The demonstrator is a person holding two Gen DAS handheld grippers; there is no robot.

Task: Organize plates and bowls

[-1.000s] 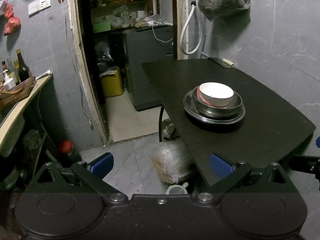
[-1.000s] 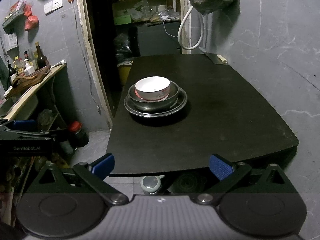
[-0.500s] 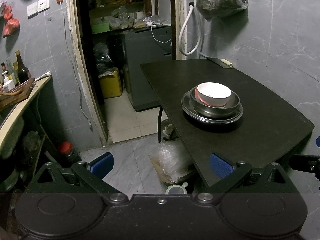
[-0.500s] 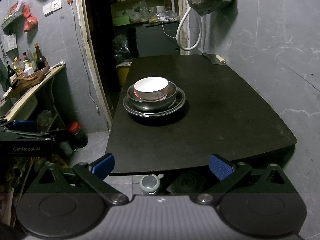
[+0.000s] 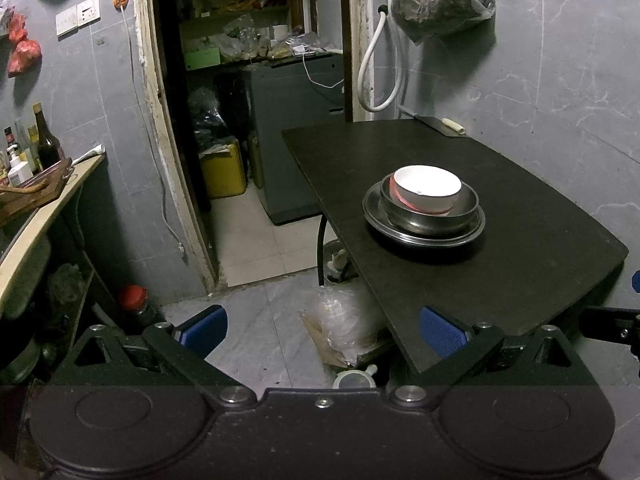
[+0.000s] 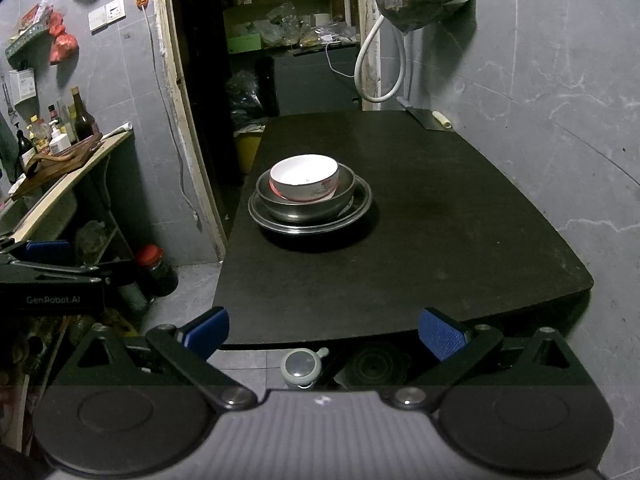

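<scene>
A white bowl (image 5: 426, 188) sits inside a steel bowl (image 5: 430, 216), which sits on a steel plate (image 5: 420, 236), all stacked on the black table (image 5: 500, 184). The same stack shows in the right wrist view: white bowl (image 6: 304, 178), steel bowl (image 6: 308, 206), plate (image 6: 360, 208), table (image 6: 440, 220). My left gripper (image 5: 322, 330) is open and empty, held off the table's near left corner. My right gripper (image 6: 324, 330) is open and empty, in front of the table's near edge.
A cleaver (image 6: 430, 118) lies at the table's far right. A counter with bottles (image 5: 36, 152) stands left. A doorway (image 5: 248, 100) opens behind. A plastic bag (image 5: 344, 324) and a red-lidded jar (image 5: 136, 302) sit on the floor. The left gripper's body shows in the right wrist view (image 6: 52, 276).
Both grippers have drifted slightly; the stack has shifted a little left in both views. The bowls and plate have not moved on the table.
</scene>
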